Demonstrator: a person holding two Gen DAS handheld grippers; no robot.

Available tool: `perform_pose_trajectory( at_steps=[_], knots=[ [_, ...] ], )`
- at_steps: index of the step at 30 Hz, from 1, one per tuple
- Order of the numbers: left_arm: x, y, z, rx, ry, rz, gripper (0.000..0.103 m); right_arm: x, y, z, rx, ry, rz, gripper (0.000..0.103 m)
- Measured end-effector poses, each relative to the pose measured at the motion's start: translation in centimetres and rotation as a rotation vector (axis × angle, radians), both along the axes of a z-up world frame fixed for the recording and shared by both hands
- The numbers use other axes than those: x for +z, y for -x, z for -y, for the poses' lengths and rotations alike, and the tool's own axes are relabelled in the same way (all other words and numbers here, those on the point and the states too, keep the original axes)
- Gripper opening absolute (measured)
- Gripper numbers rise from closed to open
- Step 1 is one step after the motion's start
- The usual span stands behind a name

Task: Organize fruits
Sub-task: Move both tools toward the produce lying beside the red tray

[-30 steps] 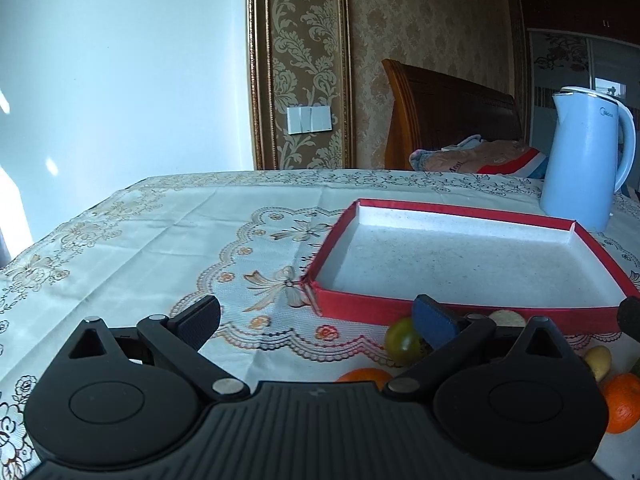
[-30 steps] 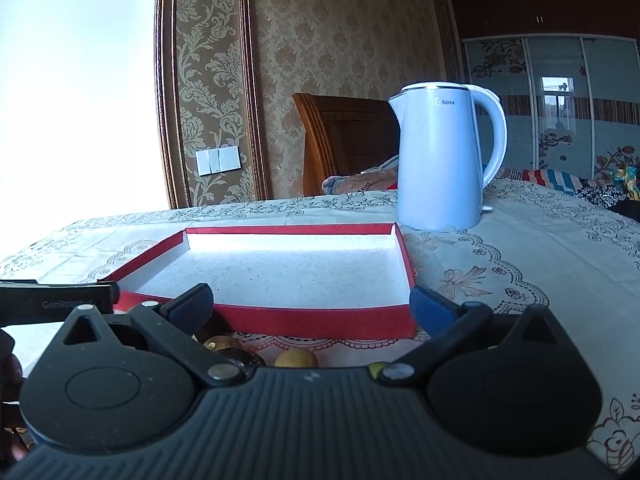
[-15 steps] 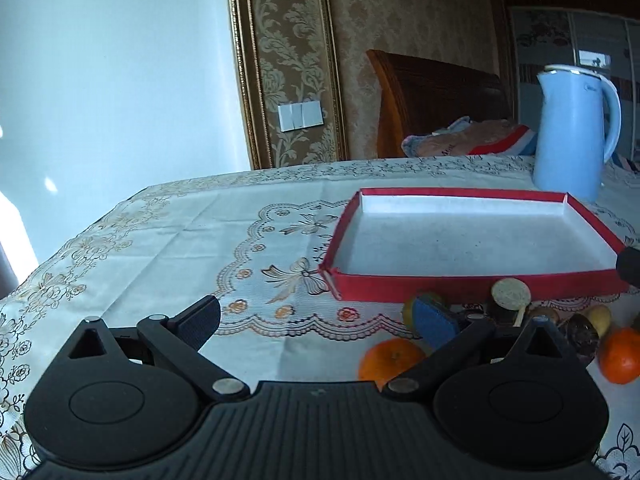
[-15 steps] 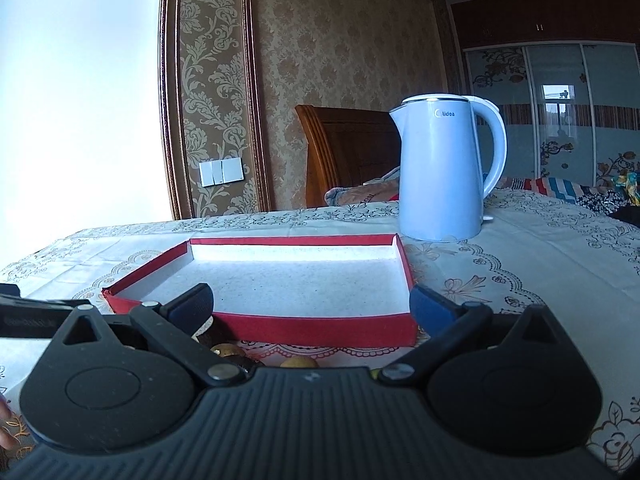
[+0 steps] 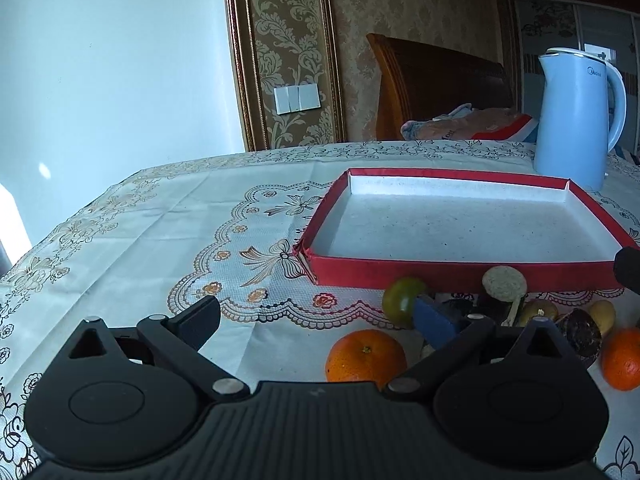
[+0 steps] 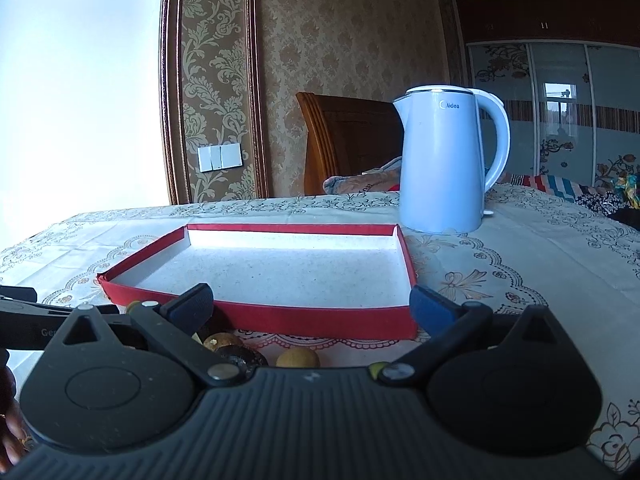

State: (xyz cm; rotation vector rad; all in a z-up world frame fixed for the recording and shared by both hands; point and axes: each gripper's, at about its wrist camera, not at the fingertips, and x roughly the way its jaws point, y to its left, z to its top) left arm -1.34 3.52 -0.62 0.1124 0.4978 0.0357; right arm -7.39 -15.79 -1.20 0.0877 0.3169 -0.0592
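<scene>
- Currently, fruits lie loose on the tablecloth [image 5: 168,216], lower right of the left wrist view, just before the near wall of the red tray [image 5: 460,274]: nearest orange [image 5: 365,354], green fruit [image 5: 402,299], second orange [image 5: 622,358], dark halved fruit [image 5: 584,332], small yellow fruit [image 5: 602,312].
- Tray: holds nothing; no fruit placed yet.
- Left gripper [image 5: 316,318]: fingers wide apart, holding nothing.
- Right gripper [image 6: 310,304]: fingers wide apart, holding nothing; small brown fruits [image 6: 298,358] at lower centre.
- Risk: round fruit may roll if nudged; the low tray wall may catch a fingertip and shift the tray; the kettle [image 6: 444,160] stands just beyond the tray's far corner.
- Change: the left view now shows more fruit than a second ago, the nearest orange fully exposed; the right view shows the tray from higher.
</scene>
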Motion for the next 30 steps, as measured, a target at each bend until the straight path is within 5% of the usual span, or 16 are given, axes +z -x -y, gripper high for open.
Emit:
perform_pose_trajectory(
  at_steps=[30],
  knots=[
    [-0.43,-0.80,0.01,-0.005,0.003,-0.045,0.103,-0.19,-0.36,0.74,-0.011,-0.033,-0.028,0.103]
  ],
)
